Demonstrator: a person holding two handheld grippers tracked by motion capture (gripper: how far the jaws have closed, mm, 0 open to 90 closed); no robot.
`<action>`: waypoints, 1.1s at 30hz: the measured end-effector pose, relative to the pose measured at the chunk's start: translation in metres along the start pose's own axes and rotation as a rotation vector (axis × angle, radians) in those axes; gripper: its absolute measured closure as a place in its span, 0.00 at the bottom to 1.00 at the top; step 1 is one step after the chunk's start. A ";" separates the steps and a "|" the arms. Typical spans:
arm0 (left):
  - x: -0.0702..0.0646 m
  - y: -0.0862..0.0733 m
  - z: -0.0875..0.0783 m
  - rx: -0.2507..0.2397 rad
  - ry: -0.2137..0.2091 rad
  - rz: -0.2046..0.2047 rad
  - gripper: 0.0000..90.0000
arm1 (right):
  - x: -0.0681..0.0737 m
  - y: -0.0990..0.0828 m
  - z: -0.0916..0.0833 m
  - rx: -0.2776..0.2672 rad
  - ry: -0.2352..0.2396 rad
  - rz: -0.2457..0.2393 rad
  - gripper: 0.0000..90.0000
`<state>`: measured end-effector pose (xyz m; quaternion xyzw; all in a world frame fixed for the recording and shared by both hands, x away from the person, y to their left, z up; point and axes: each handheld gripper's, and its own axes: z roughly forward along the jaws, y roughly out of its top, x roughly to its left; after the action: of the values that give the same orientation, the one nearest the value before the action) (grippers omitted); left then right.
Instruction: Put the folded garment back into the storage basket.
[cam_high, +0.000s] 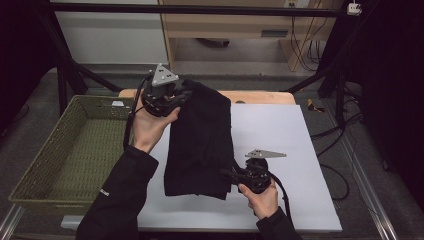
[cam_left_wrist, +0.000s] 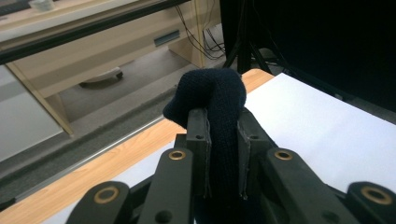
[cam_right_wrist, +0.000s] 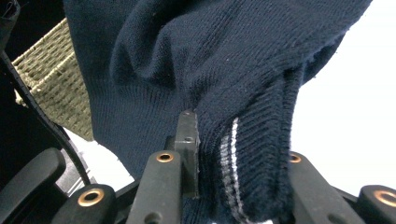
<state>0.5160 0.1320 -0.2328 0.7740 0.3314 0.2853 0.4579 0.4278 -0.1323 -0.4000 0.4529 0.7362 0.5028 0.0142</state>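
My left tongs (cam_high: 176, 98) clamp the far end of the folded dark knit garment (cam_high: 200, 140); my right tongs (cam_high: 227, 175) clamp its near ribbed hem. It spans the white surface (cam_high: 280, 145). Step in hand: lifting. Next: carry level toward the woven basket (cam_high: 75, 150).

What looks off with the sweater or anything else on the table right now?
Nothing stands out. The sweater is folded and held at two ends: the left claw pinches a bunched fold at the far end, the right claw grips the ribbed hem. The basket sits square beside the white sheet. No damage shows.
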 end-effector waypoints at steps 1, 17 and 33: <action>0.000 0.001 -0.002 0.001 0.004 0.003 0.87 | 0.001 0.001 0.001 0.000 0.003 -0.004 0.81; 0.014 0.009 -0.038 0.009 0.061 0.034 0.87 | 0.023 0.015 0.018 -0.012 0.059 -0.037 0.81; 0.038 0.012 -0.063 0.023 0.128 0.032 0.87 | 0.049 0.028 0.042 -0.025 0.107 -0.056 0.81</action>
<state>0.4953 0.1900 -0.1905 0.7648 0.3507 0.3376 0.4221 0.4372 -0.0664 -0.3789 0.4041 0.7421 0.5347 -0.0055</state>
